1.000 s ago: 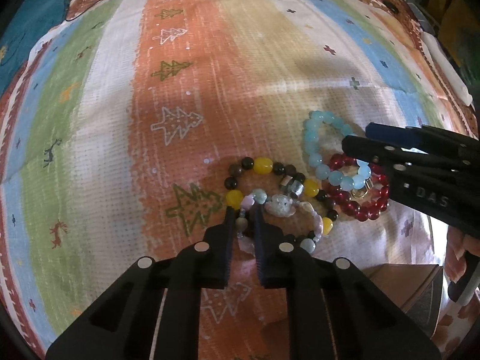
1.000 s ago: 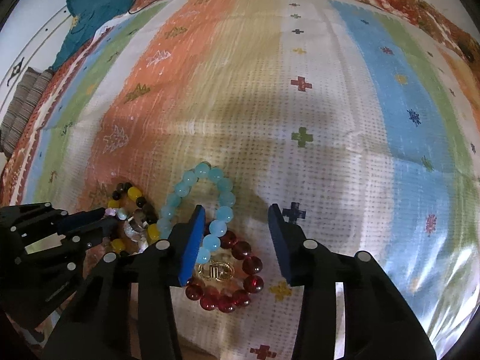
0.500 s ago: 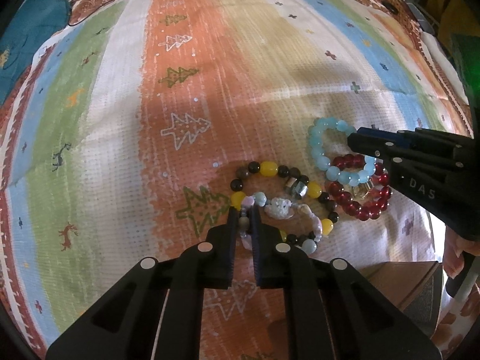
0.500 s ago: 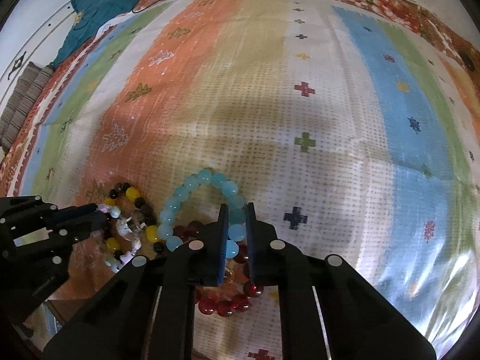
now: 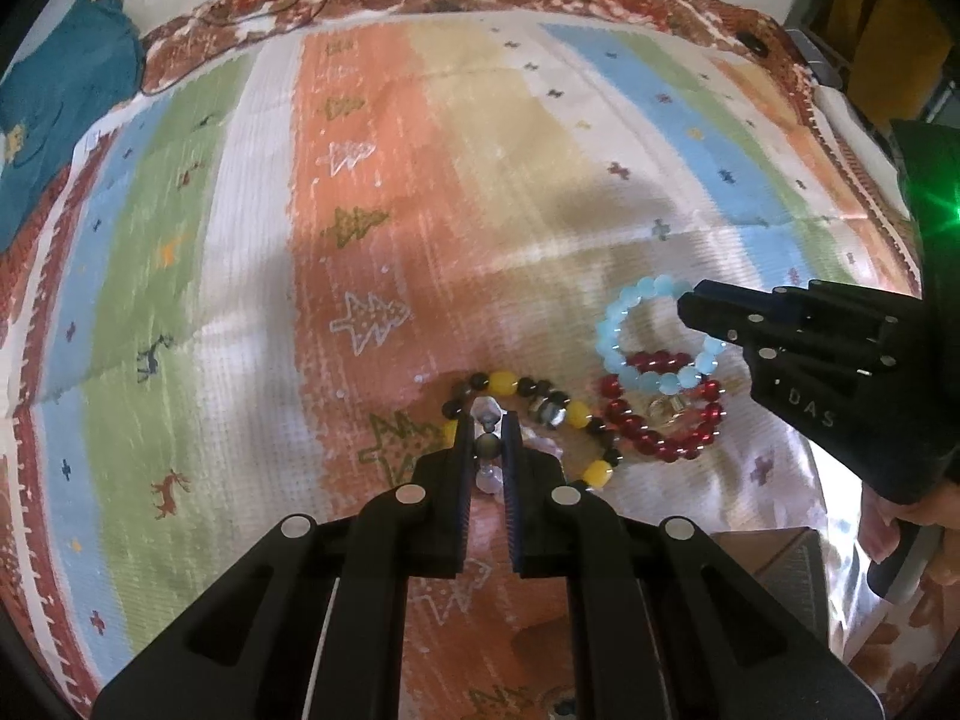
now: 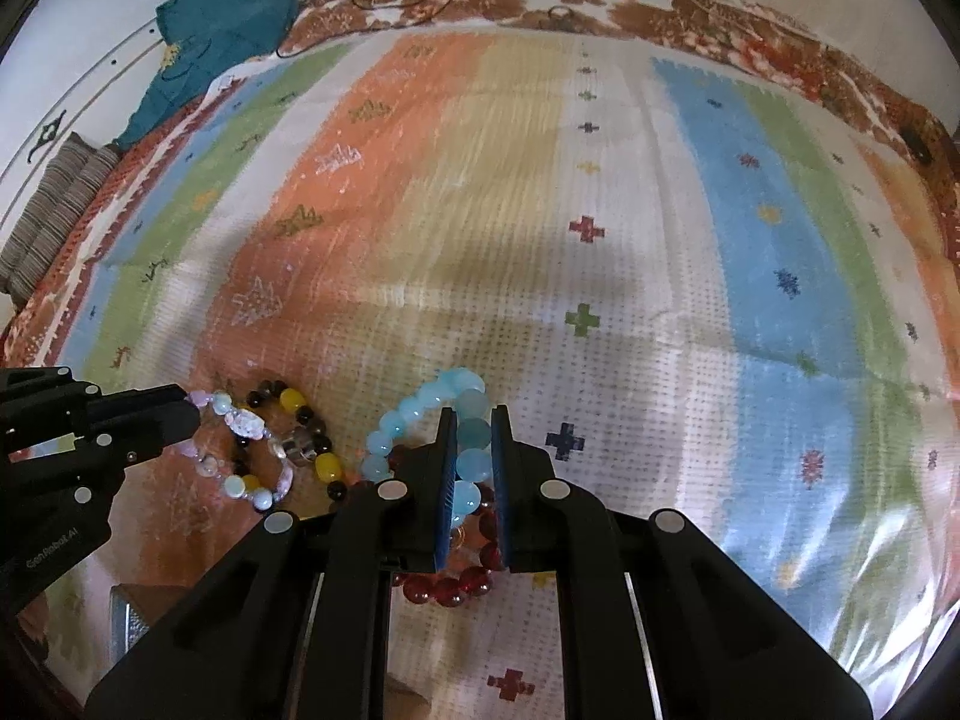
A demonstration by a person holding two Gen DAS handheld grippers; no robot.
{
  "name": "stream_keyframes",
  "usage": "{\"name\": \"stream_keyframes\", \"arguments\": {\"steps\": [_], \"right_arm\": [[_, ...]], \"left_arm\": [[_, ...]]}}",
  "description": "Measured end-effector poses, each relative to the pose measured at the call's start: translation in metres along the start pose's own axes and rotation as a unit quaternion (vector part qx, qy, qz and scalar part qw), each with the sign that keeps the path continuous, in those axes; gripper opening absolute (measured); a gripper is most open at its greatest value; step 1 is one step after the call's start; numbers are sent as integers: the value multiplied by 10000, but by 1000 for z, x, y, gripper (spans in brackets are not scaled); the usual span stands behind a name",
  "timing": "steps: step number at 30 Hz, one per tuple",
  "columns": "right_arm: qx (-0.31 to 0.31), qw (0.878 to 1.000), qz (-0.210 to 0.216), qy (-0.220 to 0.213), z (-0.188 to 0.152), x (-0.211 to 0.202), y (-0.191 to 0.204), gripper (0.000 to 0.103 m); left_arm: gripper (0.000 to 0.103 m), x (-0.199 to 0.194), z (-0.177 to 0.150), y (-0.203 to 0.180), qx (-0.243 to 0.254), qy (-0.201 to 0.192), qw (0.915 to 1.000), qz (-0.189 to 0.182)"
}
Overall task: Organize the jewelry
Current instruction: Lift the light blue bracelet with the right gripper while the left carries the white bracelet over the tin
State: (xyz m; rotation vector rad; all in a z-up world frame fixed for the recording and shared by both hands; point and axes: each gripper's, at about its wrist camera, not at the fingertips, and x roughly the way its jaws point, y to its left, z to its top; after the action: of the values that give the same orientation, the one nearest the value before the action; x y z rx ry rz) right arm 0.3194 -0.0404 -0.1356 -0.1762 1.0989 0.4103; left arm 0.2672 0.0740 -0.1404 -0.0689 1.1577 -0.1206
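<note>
While both grippers pinched beads, the left gripper (image 5: 486, 429) held the pale bracelet (image 6: 240, 450) and the right gripper (image 6: 471, 420) the blue bracelet (image 6: 414, 414), whose loop ran to ten o'clock over the red bracelet (image 5: 660, 420) on the blanket (image 5: 420, 180).

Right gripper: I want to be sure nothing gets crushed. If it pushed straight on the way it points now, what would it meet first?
The right gripper is shut on the light blue bracelet, so those beads lead. Straight ahead they would likely meet bare striped blanket first; depth is unclear.
</note>
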Motion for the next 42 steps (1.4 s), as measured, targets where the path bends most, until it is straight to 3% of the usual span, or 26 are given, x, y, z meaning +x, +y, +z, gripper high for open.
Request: {"name": "stream_keyframes", "arguments": {"steps": [25, 42], "right_arm": [[-46, 9972, 103, -736, -11, -72, 3, 12], [-193, 9906, 294, -1322, -27, -127, 10, 12]], "left_arm": [[8, -63, -8, -22, 163, -748, 9969, -206], [8, -121, -24, -40, 217, -1353, 9893, -497]]}}
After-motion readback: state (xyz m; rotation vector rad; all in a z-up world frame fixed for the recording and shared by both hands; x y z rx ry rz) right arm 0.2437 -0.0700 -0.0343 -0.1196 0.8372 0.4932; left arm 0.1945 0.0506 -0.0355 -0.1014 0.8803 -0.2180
